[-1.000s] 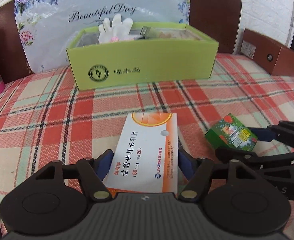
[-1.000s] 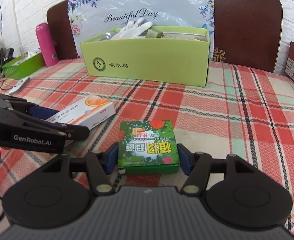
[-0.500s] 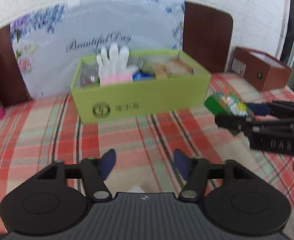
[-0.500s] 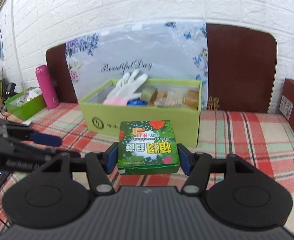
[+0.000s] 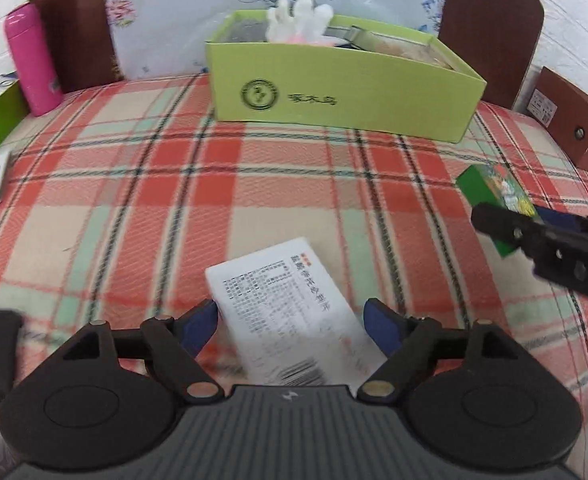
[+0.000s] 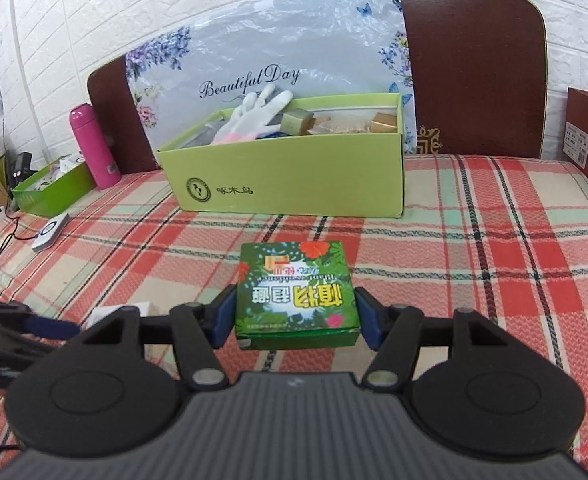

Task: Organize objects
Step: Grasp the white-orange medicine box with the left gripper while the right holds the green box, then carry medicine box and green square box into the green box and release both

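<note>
The green box (image 6: 296,290) sits low at centre of the right wrist view, clamped at both sides between the right gripper (image 6: 296,316) fingers, above the plaid-covered worktop (image 6: 474,264). In the left wrist view, the white medicine box (image 5: 285,312) lies tilted on the cloth at lower centre, between the fingers of the left gripper (image 5: 289,320), whose jaws are opening, neither pad pressing it. The lime-green carton (image 5: 334,92), holding a white glove (image 5: 298,20), stands at upper centre.

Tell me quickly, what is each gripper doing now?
Left gripper: opening, white medicine box lies between its fingers, not gripped.
Right gripper: closed on the green box.
</note>
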